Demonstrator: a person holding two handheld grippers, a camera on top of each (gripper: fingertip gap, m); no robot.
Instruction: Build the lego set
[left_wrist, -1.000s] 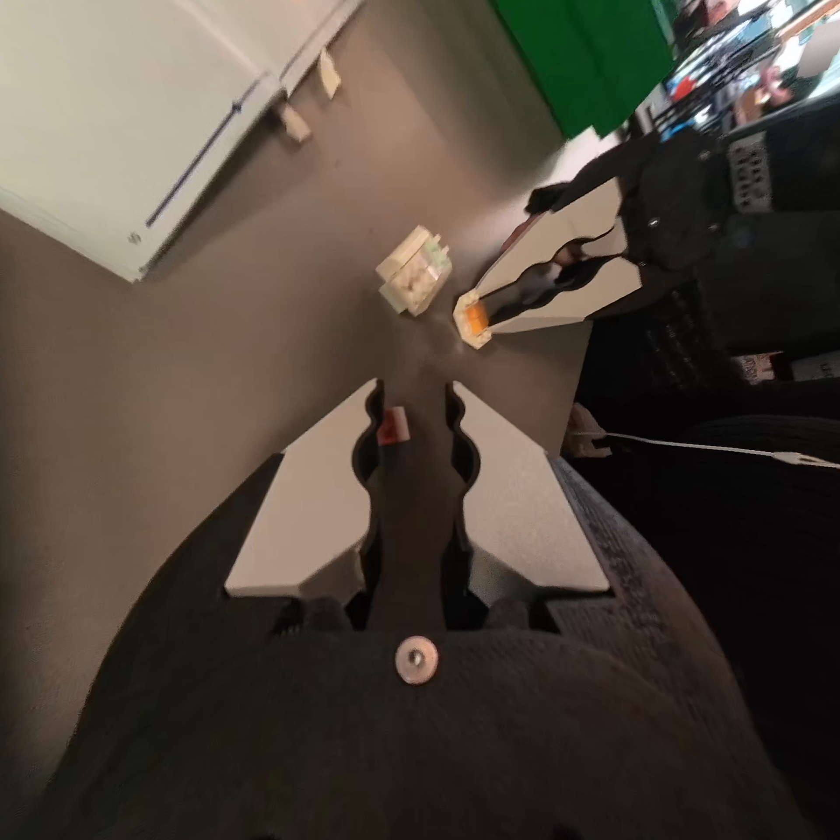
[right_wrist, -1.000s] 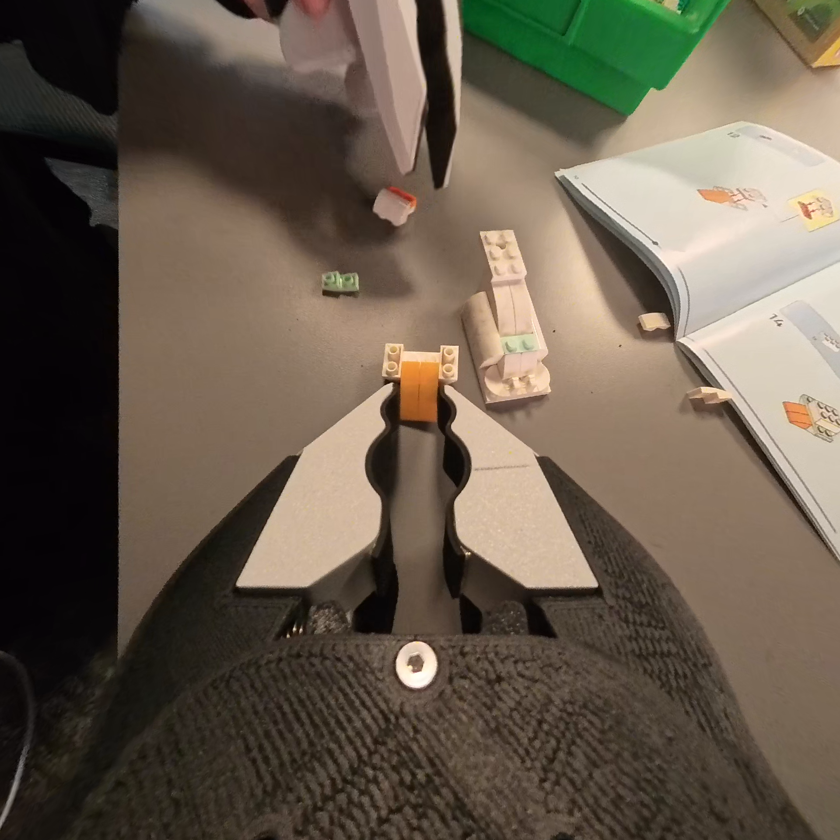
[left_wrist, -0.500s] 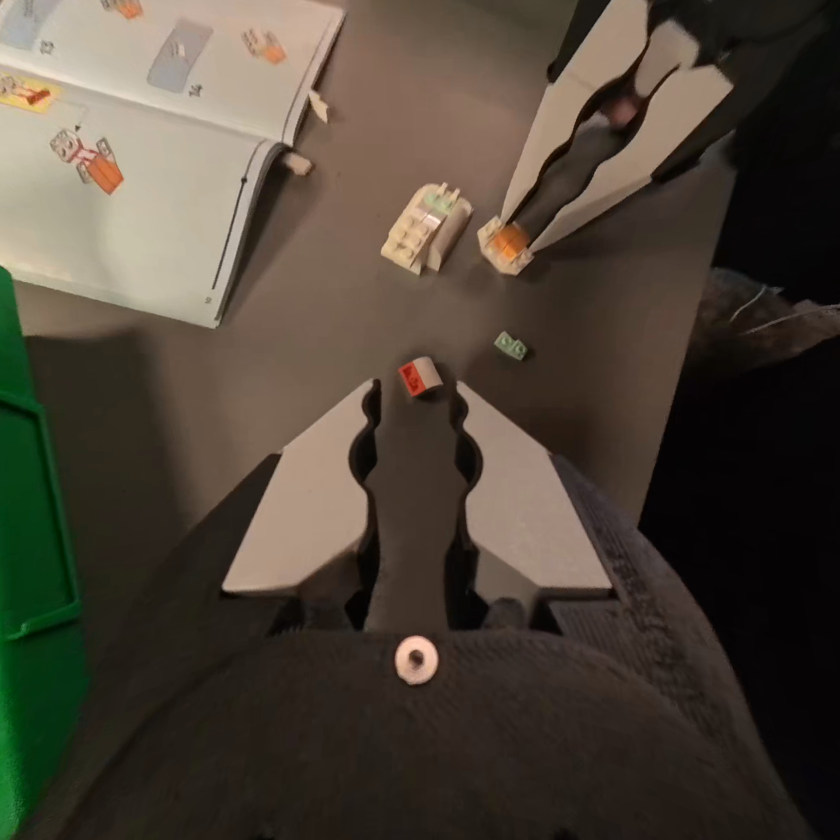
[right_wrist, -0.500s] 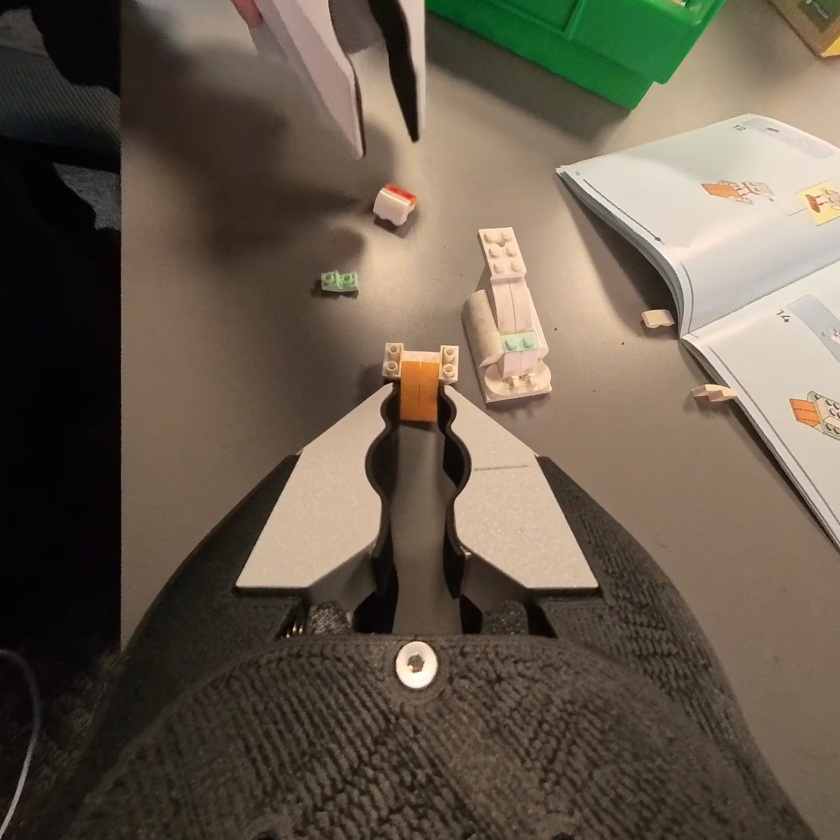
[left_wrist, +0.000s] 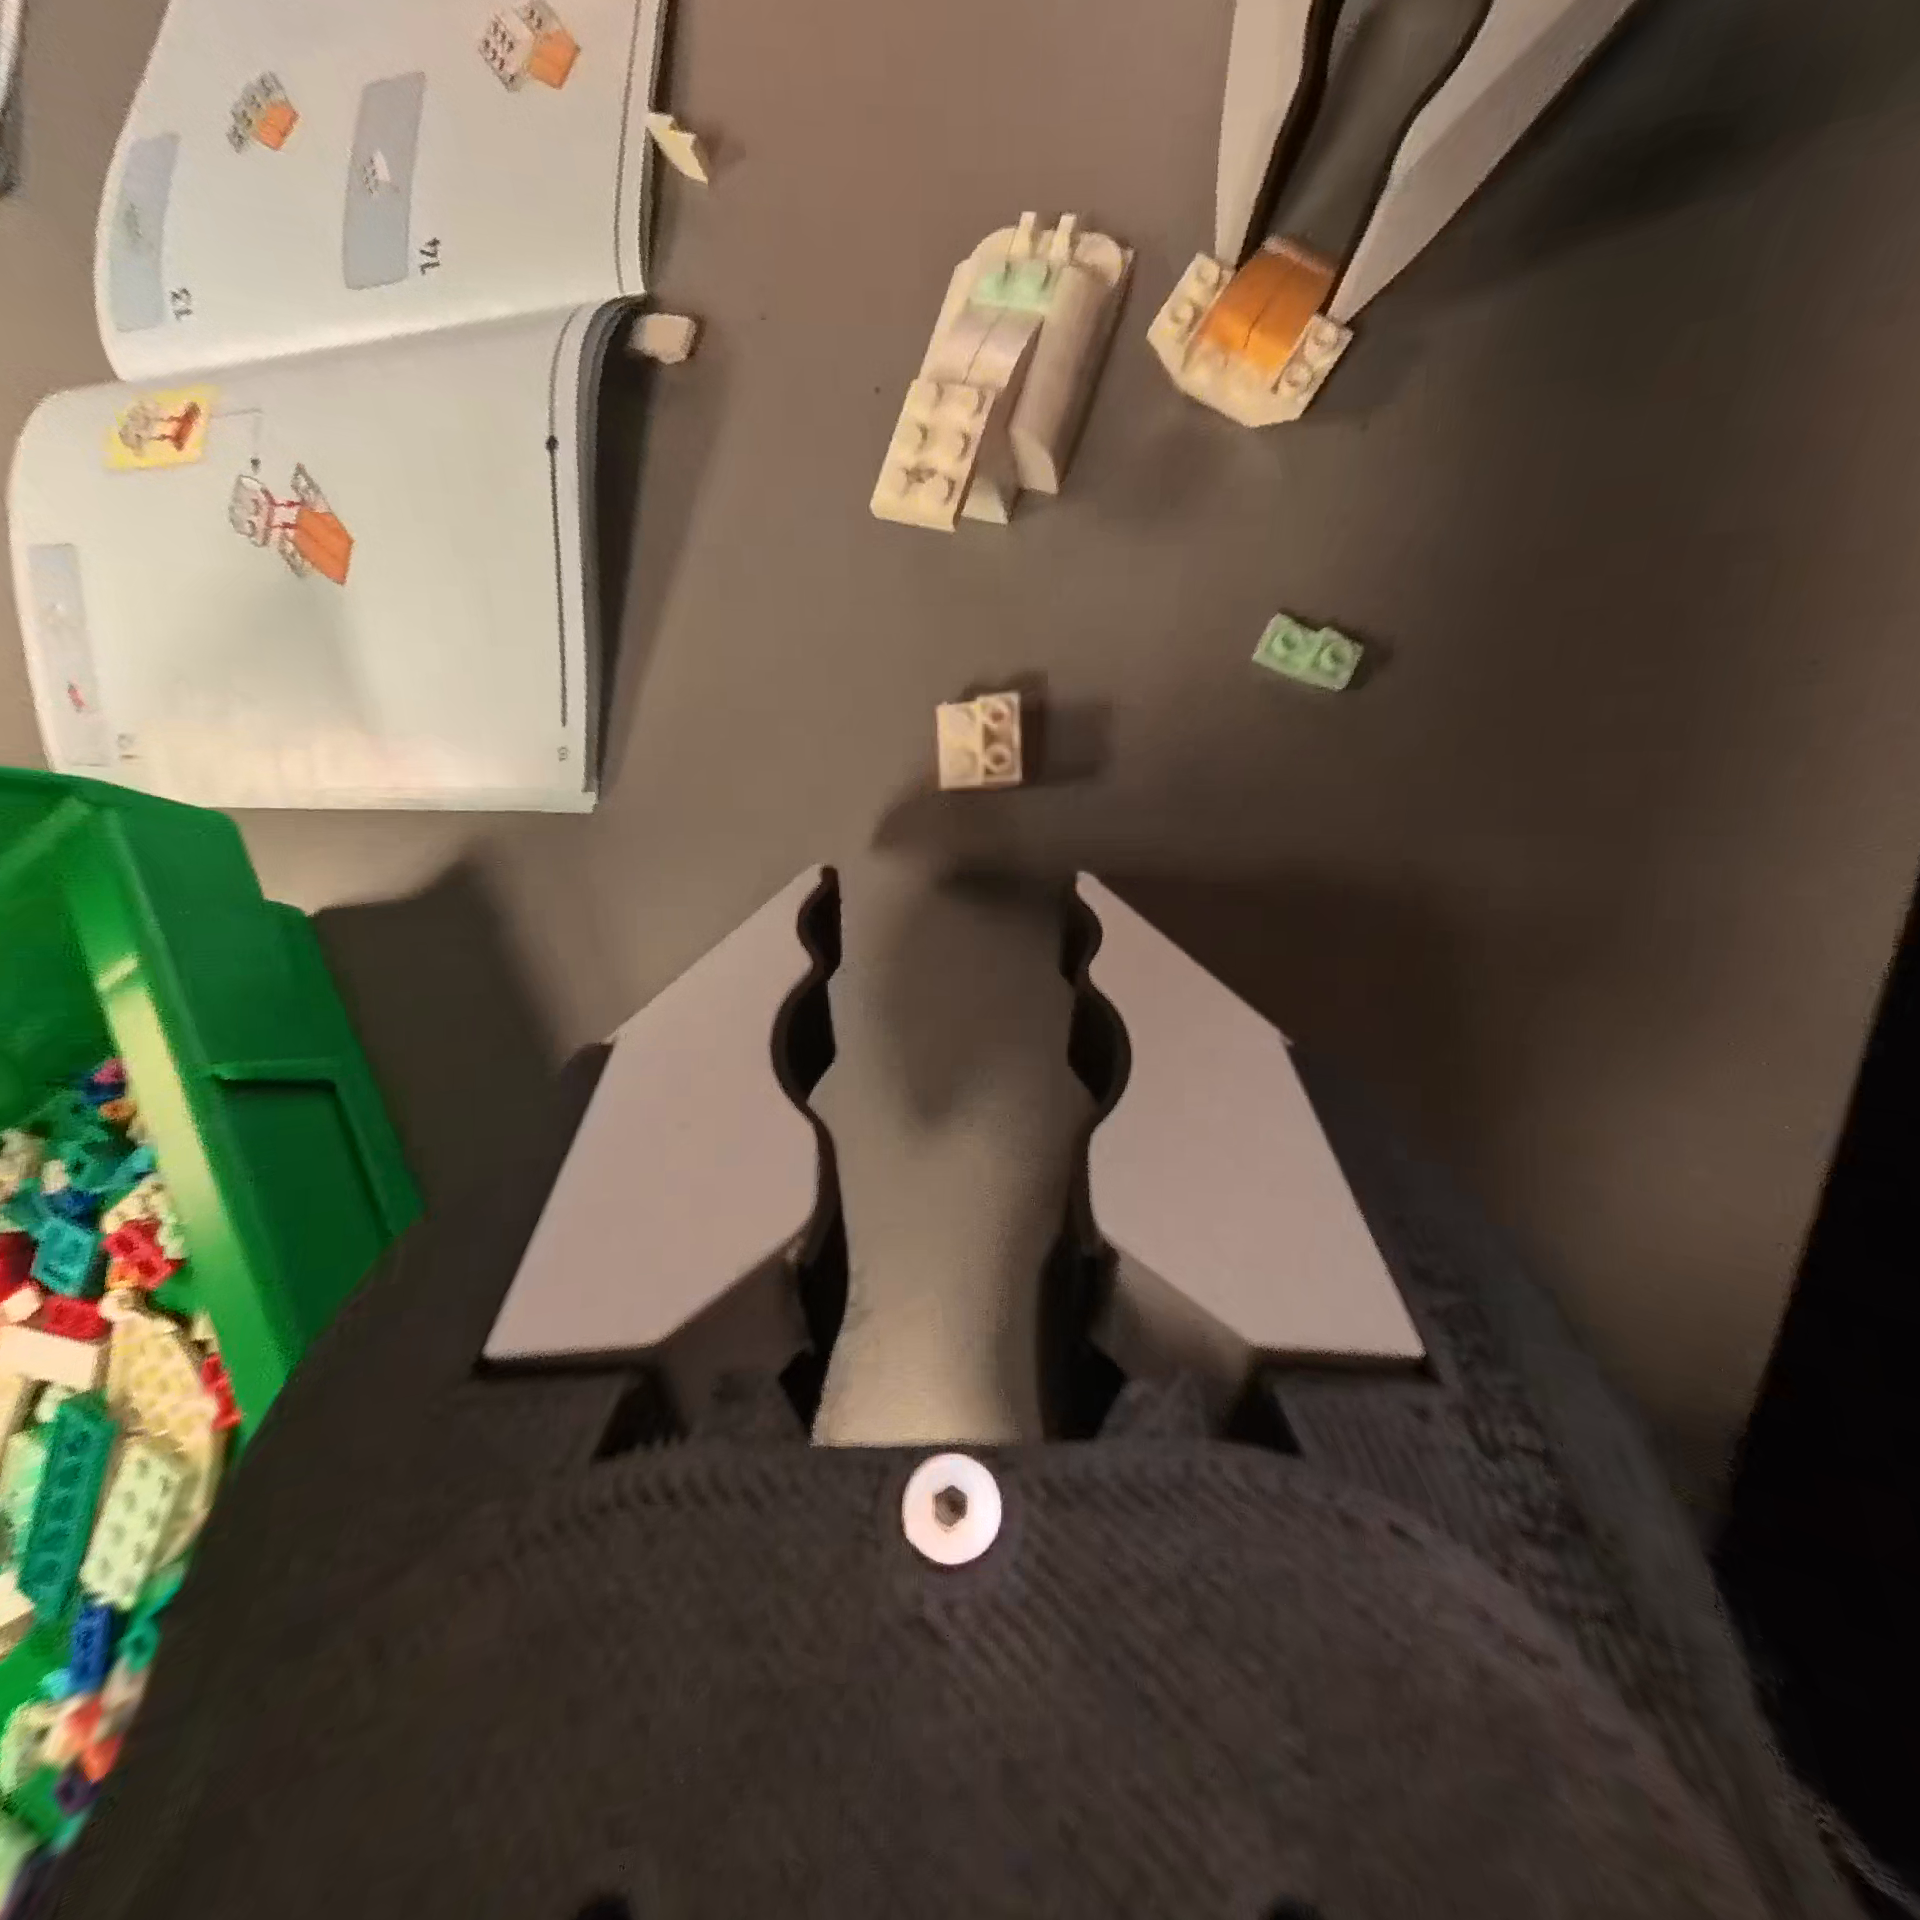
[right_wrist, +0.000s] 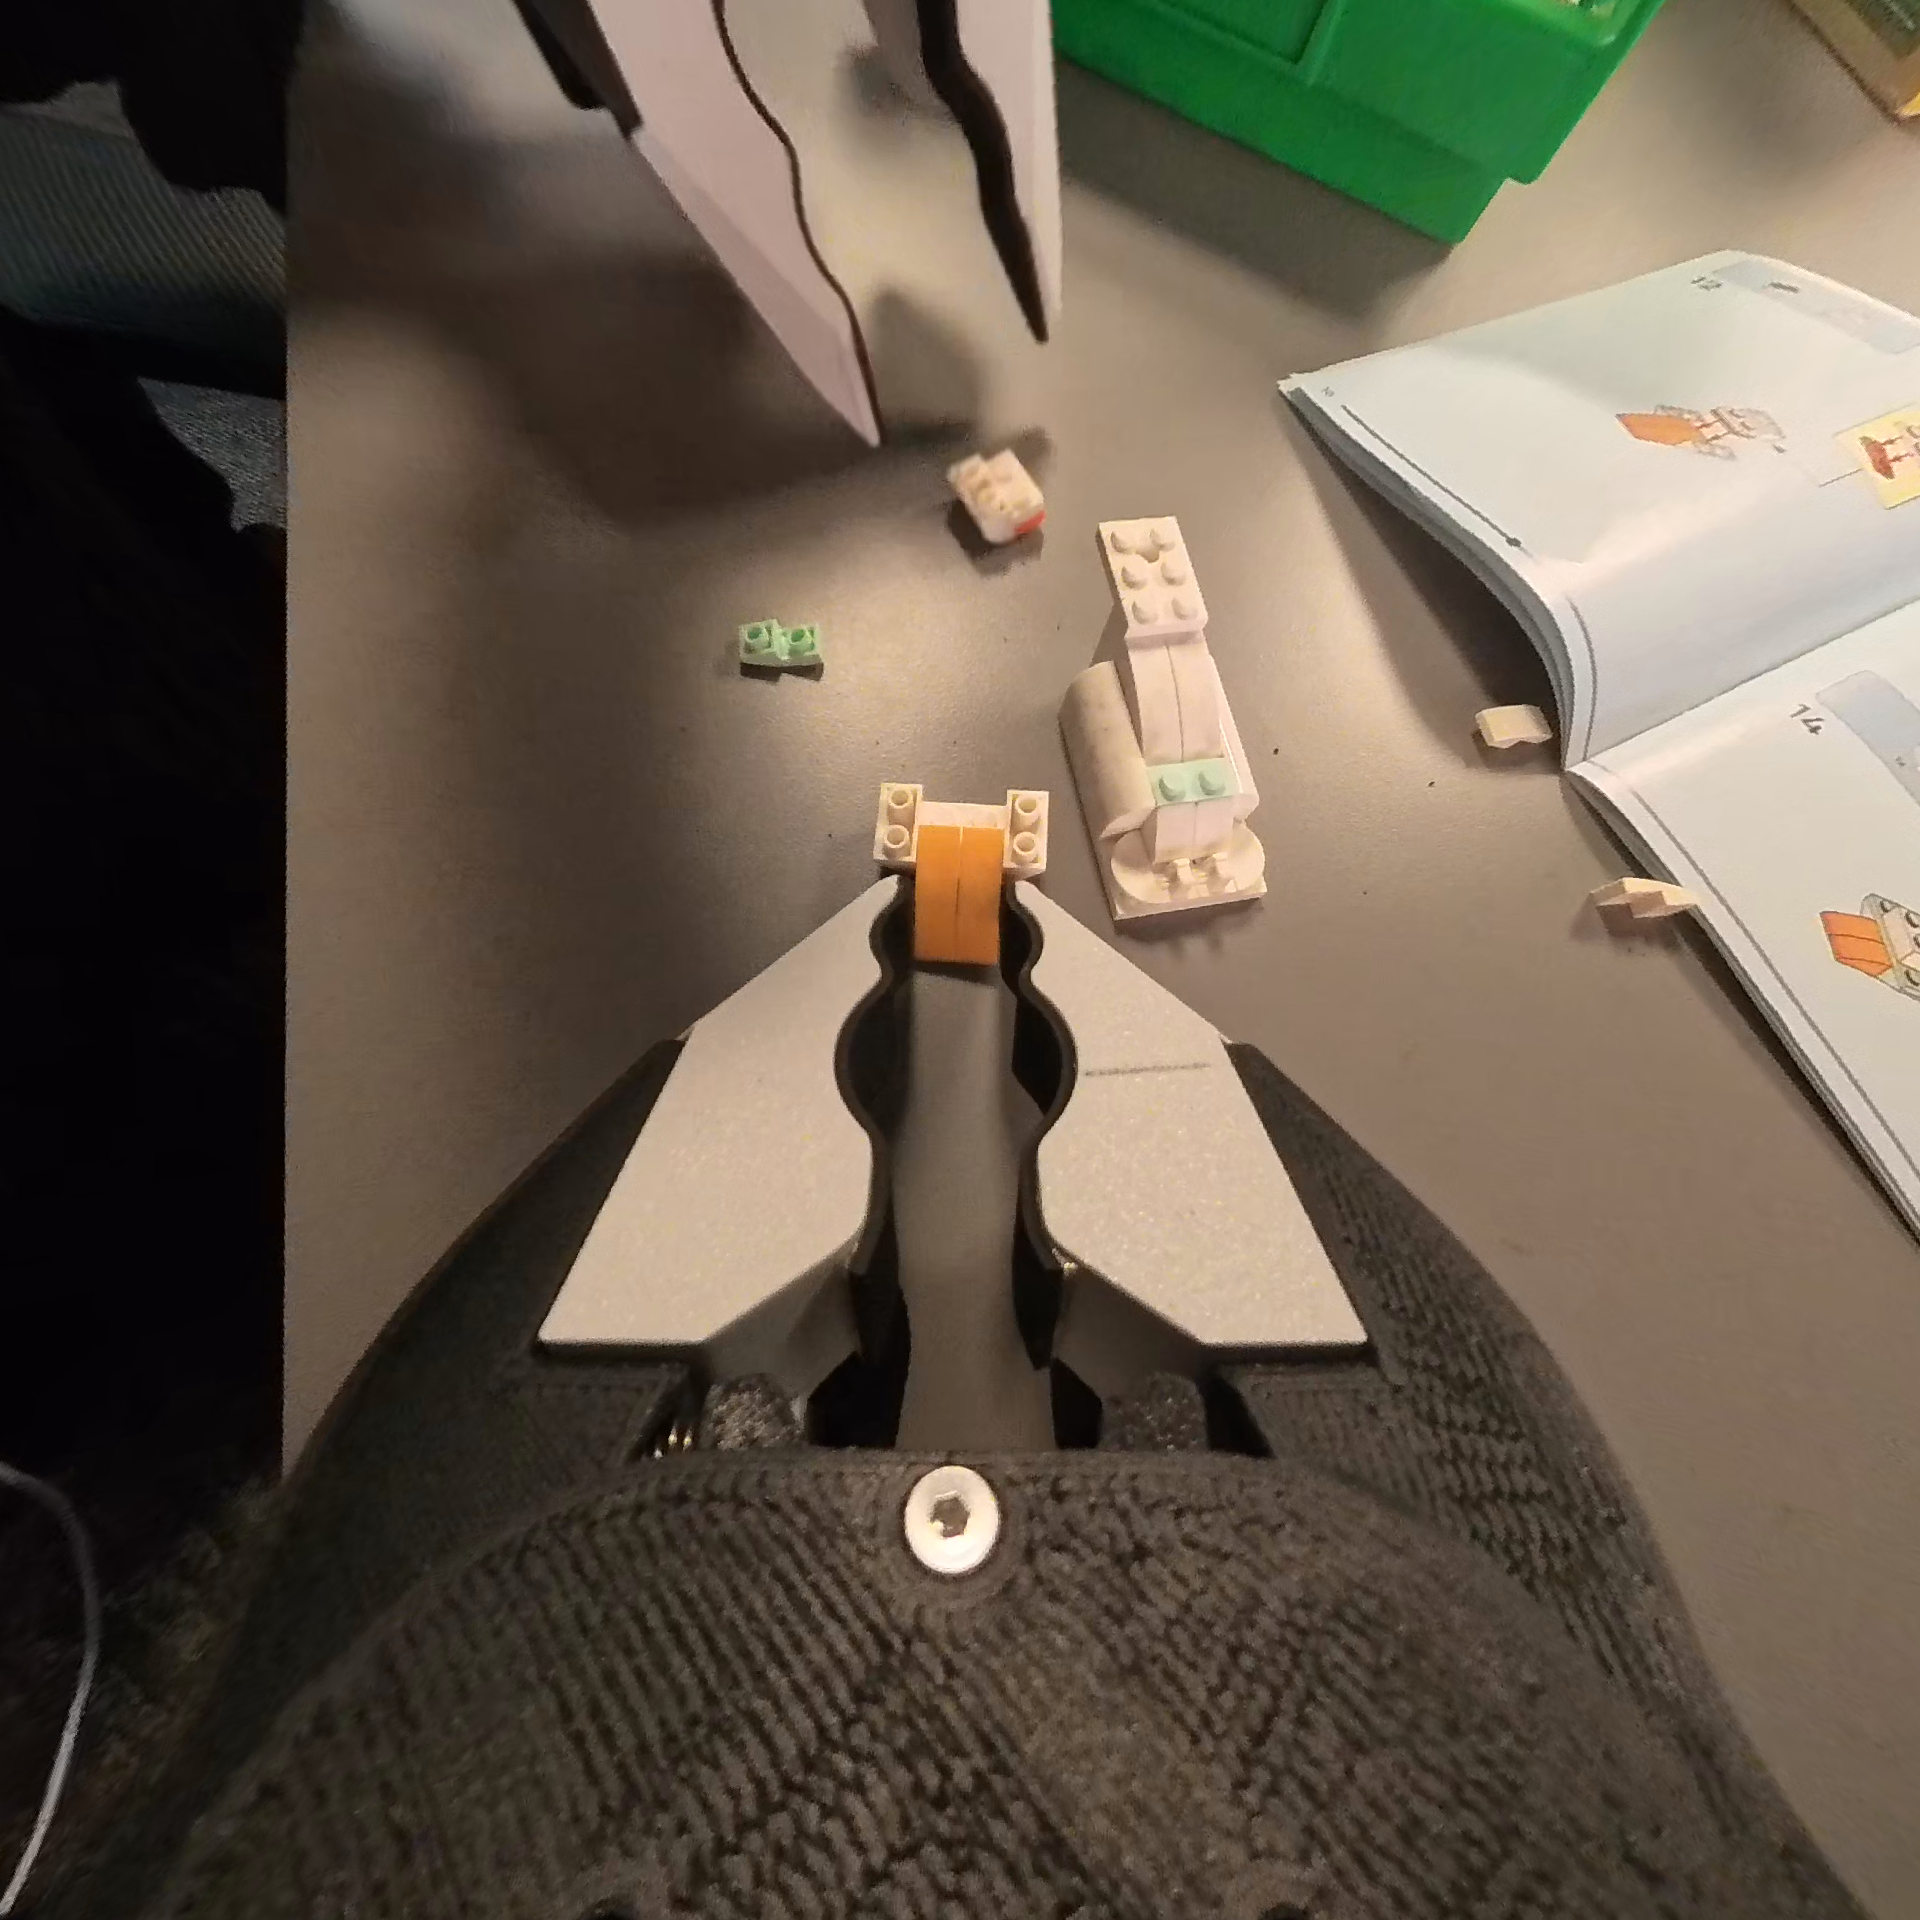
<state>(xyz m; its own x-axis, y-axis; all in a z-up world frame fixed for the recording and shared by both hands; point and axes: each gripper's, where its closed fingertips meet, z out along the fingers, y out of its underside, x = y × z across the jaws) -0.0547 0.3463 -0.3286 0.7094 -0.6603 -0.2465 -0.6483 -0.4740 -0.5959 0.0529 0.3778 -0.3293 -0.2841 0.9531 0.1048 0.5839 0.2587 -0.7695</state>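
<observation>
My right gripper (right_wrist: 958, 883) is shut on an orange and cream lego piece (right_wrist: 958, 873) that rests on the grey table; the piece also shows in the left wrist view (left_wrist: 1252, 327). My left gripper (left_wrist: 951, 883) is open and empty, just short of a small cream brick with a red side (left_wrist: 980, 740), which also shows in the right wrist view (right_wrist: 995, 497). A white lego build with a green stud plate (right_wrist: 1164, 727) lies right of the orange piece and shows in the left wrist view (left_wrist: 1003, 364). A small green plate (right_wrist: 779, 646) lies on the table, also in the left wrist view (left_wrist: 1307, 652).
An open instruction booklet (left_wrist: 343, 416) lies on the table, also in the right wrist view (right_wrist: 1662, 582). A green bin (left_wrist: 156, 1039) holds several mixed bricks; it also shows in the right wrist view (right_wrist: 1351, 94). Two small cream pieces (right_wrist: 1512, 724) lie by the booklet. The table edge (right_wrist: 286, 727) runs at left. Across from one pair of fingers to the other is roughly 12 centimetres. From either gripper's tips it is about 6 centimetres to the small green plate (right_wrist: 779, 646). The left camera catches it too, in the left wrist view (left_wrist: 1320, 637).
My left gripper let go of the small cream and red brick, opened and drew back toward the green bin. The brick tipped over on the table. My right gripper stayed put.
</observation>
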